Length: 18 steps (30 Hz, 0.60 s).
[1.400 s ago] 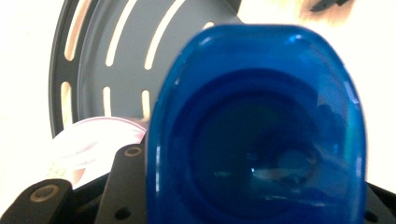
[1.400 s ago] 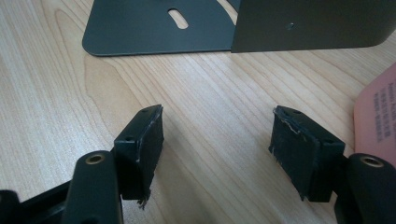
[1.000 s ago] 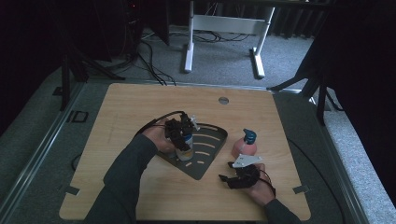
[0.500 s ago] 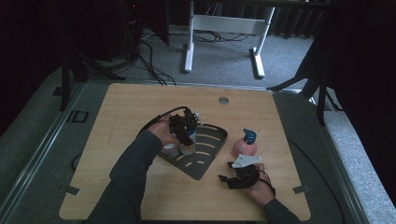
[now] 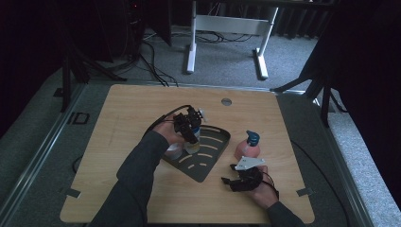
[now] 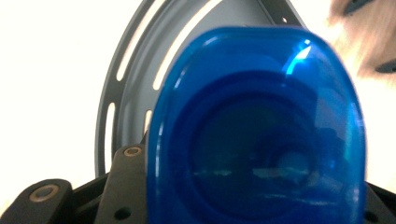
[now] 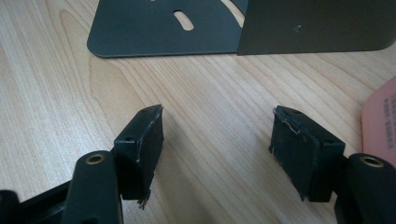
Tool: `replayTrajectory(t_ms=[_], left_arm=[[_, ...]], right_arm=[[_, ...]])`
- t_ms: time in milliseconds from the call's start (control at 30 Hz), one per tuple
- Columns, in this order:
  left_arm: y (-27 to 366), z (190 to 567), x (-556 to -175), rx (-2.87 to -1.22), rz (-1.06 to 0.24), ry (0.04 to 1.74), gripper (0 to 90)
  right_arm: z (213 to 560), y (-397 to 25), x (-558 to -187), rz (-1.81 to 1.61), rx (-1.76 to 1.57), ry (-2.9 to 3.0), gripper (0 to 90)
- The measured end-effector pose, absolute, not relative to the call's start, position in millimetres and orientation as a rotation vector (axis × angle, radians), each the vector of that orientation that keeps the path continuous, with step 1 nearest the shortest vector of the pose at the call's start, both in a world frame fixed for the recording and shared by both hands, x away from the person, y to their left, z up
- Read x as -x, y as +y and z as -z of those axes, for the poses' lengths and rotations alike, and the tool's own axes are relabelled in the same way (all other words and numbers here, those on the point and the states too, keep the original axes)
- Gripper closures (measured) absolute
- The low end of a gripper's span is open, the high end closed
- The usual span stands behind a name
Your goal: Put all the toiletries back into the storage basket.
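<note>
In the high view my left gripper point(image 5: 190, 126) hangs over the dark grey slotted tray point(image 5: 213, 161), shut on a clear bottle with a blue cap point(image 5: 193, 143) that reaches down to the tray. In the left gripper view the blue cap point(image 6: 257, 135) sits between the jaws of my left gripper point(image 6: 252, 191), with the tray point(image 6: 135, 84) behind it. My right gripper point(image 5: 232, 182) rests open on the wood near the front edge, just in front of a pink spray bottle point(image 5: 247, 147). The right gripper point(image 7: 217, 140) holds nothing; the tray corner point(image 7: 168, 28) lies ahead.
A pale round object point(image 5: 173, 151) sits by the tray's left edge under the left hand. The pink bottle's side point(image 7: 380, 123) borders the right gripper view. The wooden table point(image 5: 127, 118) has a small round grommet point(image 5: 226, 101) at the back.
My left gripper has shifted slightly right and toward the back with the blue-capped bottle, over the tray. The right gripper has stayed put.
</note>
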State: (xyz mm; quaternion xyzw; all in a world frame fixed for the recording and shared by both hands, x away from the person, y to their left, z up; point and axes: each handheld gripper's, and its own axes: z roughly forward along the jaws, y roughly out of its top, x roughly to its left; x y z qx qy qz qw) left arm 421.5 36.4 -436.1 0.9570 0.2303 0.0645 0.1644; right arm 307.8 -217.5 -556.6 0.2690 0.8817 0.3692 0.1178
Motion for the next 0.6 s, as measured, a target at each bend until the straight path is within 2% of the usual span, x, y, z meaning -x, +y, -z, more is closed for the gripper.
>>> replayTrajectory(t_ms=[600], left_arm=[[34.0,436.1,-439.3,-2.719,-0.198,0.719,55.1]], right_arm=[[556.6,-217.4,-307.5,-1.082,-0.786,2.581,34.0]])
